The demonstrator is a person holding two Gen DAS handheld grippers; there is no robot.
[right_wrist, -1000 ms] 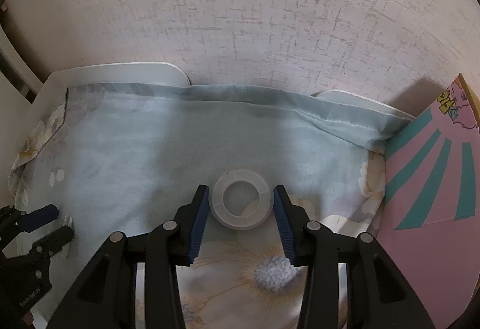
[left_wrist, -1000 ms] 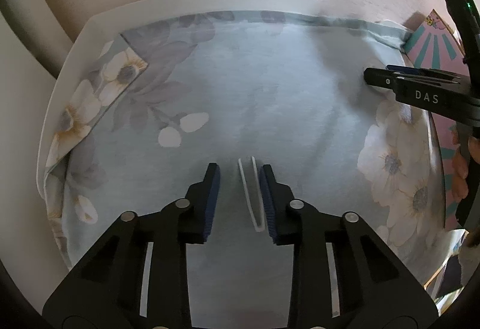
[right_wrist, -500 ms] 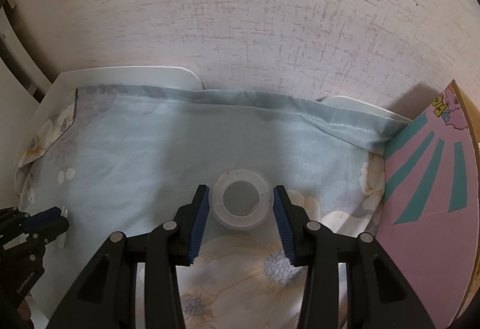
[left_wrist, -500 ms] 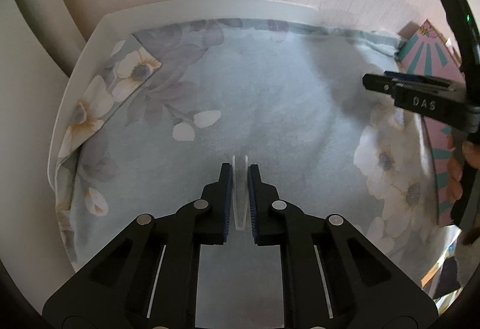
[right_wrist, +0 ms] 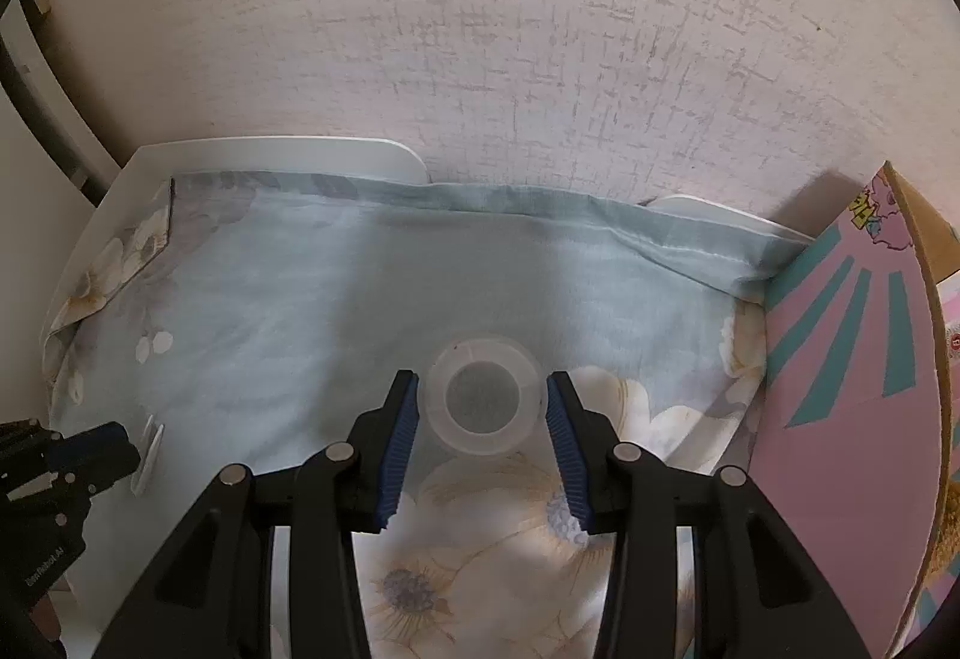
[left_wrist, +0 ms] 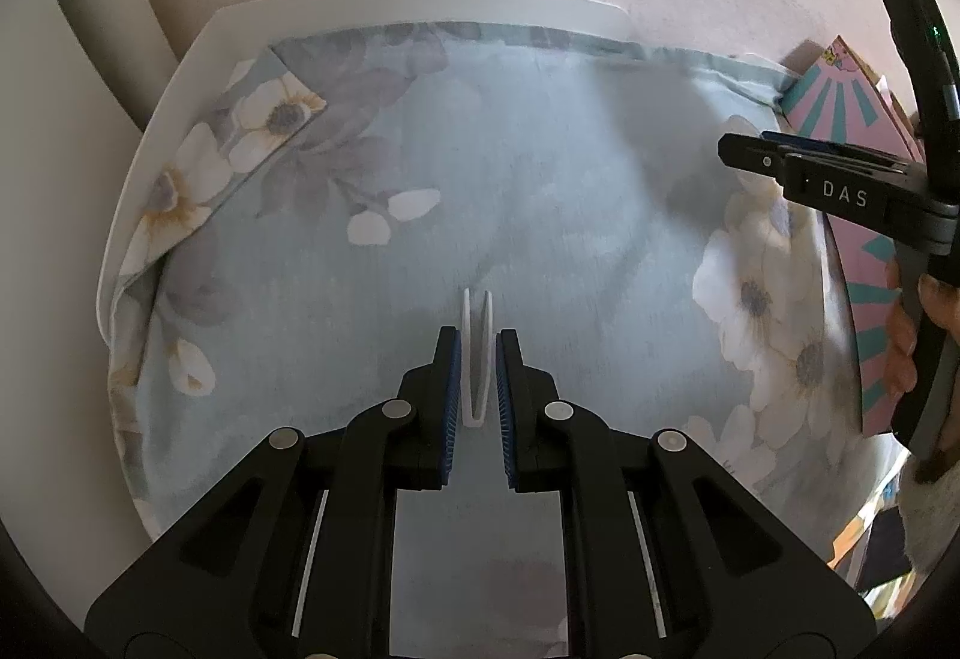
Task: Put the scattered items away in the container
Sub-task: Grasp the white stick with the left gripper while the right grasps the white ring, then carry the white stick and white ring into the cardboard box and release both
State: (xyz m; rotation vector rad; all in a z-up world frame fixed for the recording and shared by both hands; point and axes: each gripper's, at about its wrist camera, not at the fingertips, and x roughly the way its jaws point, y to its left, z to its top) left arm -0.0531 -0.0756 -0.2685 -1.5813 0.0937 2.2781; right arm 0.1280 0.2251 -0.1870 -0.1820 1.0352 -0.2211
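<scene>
Both wrist views steep down, close; share floral cloth (left_wrist: 540, 191).

Each tool is matte black plastic: the left tool (left_wrist: 478, 359) and the right tool (right_wrist: 480, 410) both have two angular fingers lined with ribbed blue pads (left_wrist: 451, 389), silver round screws (left_wrist: 398, 408) at the linkage joints, and white "DAS" lettering (left_wrist: 845, 193) on the right tool's side.
</scene>
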